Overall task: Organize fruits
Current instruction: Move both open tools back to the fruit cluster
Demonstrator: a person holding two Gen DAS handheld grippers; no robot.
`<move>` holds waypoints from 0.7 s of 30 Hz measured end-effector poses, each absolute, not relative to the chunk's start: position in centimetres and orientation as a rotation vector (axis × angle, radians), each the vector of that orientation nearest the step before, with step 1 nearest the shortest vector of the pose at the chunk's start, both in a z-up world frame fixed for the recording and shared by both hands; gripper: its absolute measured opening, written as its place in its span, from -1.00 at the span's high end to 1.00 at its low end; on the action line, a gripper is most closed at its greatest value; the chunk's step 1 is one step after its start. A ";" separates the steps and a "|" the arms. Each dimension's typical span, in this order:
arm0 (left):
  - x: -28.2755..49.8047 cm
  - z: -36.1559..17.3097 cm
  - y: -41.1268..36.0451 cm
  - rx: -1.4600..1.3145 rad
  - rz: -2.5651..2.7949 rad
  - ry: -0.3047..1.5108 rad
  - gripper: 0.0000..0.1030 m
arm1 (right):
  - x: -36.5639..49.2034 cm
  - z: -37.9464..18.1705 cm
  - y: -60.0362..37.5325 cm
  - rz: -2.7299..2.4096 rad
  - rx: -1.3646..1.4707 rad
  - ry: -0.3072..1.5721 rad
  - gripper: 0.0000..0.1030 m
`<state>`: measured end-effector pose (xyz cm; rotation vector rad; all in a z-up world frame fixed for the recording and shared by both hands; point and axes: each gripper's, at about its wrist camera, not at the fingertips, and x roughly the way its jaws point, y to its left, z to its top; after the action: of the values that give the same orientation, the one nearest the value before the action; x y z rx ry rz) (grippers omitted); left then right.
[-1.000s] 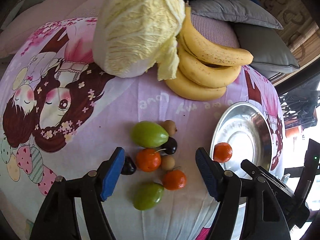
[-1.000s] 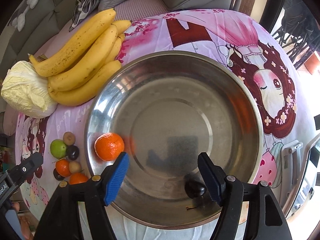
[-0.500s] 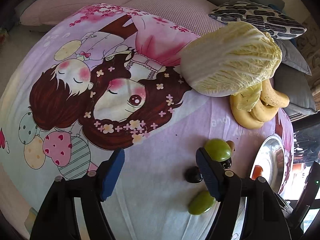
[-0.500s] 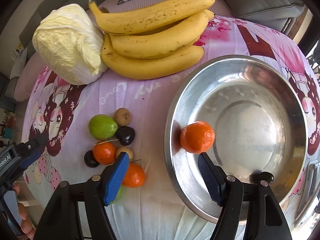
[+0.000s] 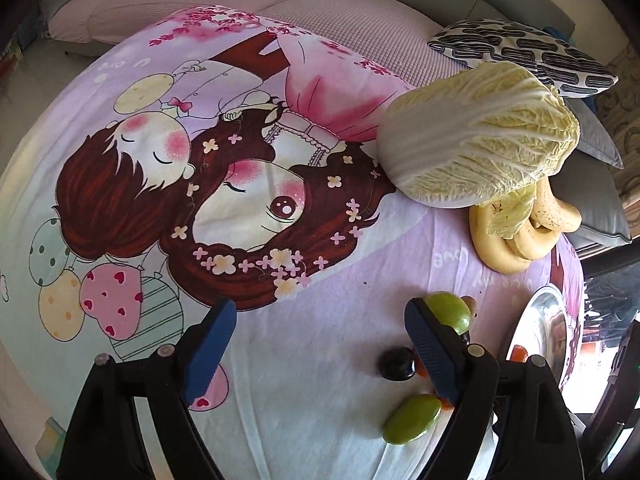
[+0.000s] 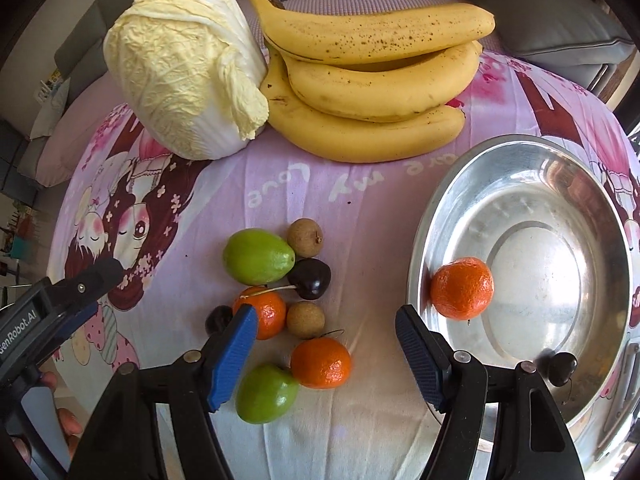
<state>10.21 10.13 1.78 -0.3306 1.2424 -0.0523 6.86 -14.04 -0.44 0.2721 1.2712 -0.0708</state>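
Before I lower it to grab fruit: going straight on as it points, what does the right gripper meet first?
Probably bare tablecloth: the open right gripper frames the gap between the fruit cluster and the metal plate. The nearest orange lies just left.

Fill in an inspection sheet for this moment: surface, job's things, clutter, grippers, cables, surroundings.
Surface: cartoon-print cloth over a rounded top.
Job's things: metal dish holding one tangerine and a dark cherry; loose on the cloth, two green fruits, two tangerines, two brown longans, two dark cherries.
Clutter: cabbage touching a banana bunch.
Grippers: left tool opening, over bare cloth; right tool open, nothing between the jaws.
Cables: nothing seen.
Surroundings: sofa cushions, patterned pillow.
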 end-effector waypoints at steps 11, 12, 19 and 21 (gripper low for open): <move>12.4 0.9 8.2 -0.347 -0.168 1.220 -0.95 | 8.7 -0.2 -14.6 -0.093 0.263 1.235 -0.45; 12.7 0.8 7.9 -0.348 -0.180 1.225 -0.95 | 8.8 -0.3 -14.6 -0.096 0.261 1.235 -0.45; 13.5 0.8 6.4 -0.303 -0.204 1.253 -0.95 | 9.6 0.0 -15.5 -0.114 0.265 1.210 -0.43; 13.6 0.8 6.2 -0.292 -0.202 1.252 -0.95 | 9.9 0.1 -15.7 -0.110 0.267 1.204 -0.36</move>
<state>13.61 6.16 0.79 -0.2920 1.2521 -0.2019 9.89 -15.73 0.07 0.2666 1.2044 -0.1095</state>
